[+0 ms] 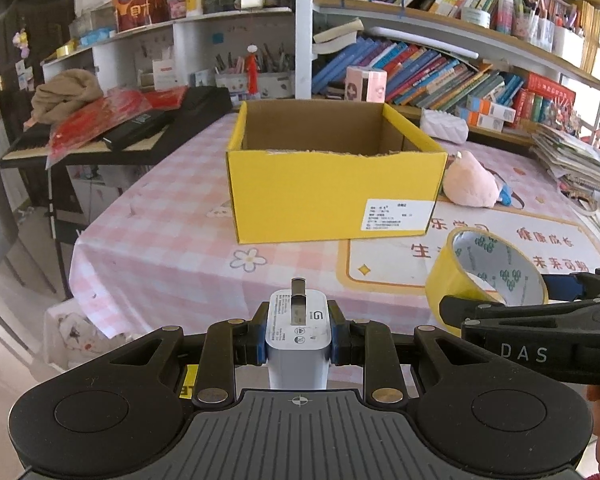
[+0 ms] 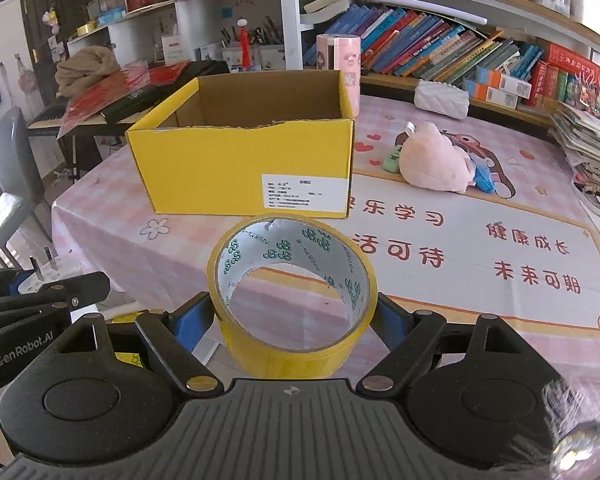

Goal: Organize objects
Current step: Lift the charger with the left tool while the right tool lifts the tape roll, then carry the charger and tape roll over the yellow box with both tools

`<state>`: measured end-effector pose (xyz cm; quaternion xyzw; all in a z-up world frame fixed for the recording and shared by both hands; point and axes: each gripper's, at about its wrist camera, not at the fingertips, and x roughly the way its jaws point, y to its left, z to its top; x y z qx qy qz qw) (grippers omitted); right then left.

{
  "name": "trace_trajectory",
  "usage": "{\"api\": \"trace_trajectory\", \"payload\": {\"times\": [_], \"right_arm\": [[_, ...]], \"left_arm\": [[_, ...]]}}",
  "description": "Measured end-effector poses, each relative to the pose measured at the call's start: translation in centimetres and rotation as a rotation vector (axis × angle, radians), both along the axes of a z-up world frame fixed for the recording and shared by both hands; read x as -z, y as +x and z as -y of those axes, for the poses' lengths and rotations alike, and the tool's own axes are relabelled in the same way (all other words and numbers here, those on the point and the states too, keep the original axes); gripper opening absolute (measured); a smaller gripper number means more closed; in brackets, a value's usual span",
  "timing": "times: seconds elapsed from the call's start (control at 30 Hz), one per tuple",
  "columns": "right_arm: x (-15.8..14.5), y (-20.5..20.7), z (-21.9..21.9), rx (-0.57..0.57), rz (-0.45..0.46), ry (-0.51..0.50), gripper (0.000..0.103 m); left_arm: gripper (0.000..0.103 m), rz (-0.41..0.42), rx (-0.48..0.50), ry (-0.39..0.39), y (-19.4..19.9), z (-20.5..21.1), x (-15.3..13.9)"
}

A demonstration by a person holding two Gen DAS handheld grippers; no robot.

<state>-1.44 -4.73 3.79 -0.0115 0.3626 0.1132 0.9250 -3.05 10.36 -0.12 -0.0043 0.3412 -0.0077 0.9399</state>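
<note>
My left gripper point(image 1: 298, 336) is shut on a white plug charger point(image 1: 298, 332) with its prongs pointing up, held above the near table edge. My right gripper point(image 2: 294, 312) is shut on a yellow tape roll point(image 2: 294, 292), which also shows in the left wrist view point(image 1: 486, 276). An open yellow cardboard box point(image 1: 328, 196) stands on the pink checked tablecloth ahead of both grippers, and it shows in the right wrist view point(image 2: 244, 168) too. Its inside looks empty as far as I can see.
A pink plush toy point(image 2: 436, 160) with a blue item beside it lies right of the box. A white quilted pouch point(image 2: 442, 98) sits at the back. Bookshelves line the far side. A keyboard with red bags point(image 1: 112, 120) stands left. Stacked papers point(image 2: 588, 140) lie far right.
</note>
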Motion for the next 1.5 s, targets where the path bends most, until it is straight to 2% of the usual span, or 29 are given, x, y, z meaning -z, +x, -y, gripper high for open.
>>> {"api": "trace_trajectory", "payload": {"times": [0.17, 0.33, 0.67, 1.1, 1.5], "right_arm": [[-0.5, 0.0, -0.4, 0.005, 0.008, -0.012, 0.083], [-1.1, 0.3, -0.5, 0.011, 0.037, -0.020, 0.083], [-3.8, 3.2, -0.3, 0.020, 0.124, 0.007, 0.082], [-7.7, 12.2, -1.7, -0.053, 0.257, 0.053, 0.083], [-6.4, 20.0, -2.0, -0.113, 0.231, 0.029, 0.083]], "left_arm": [[0.025, 0.018, 0.004, -0.007, 0.1, -0.4, -0.4], [0.025, 0.052, 0.016, 0.024, 0.5, -0.3, -0.9], [0.025, 0.109, -0.020, 0.020, 3.6, -1.1, -3.0], [0.025, 0.168, -0.057, 0.035, 11.6, -0.4, -4.7], [0.025, 0.109, -0.085, 0.057, 17.6, 0.9, -2.9]]}}
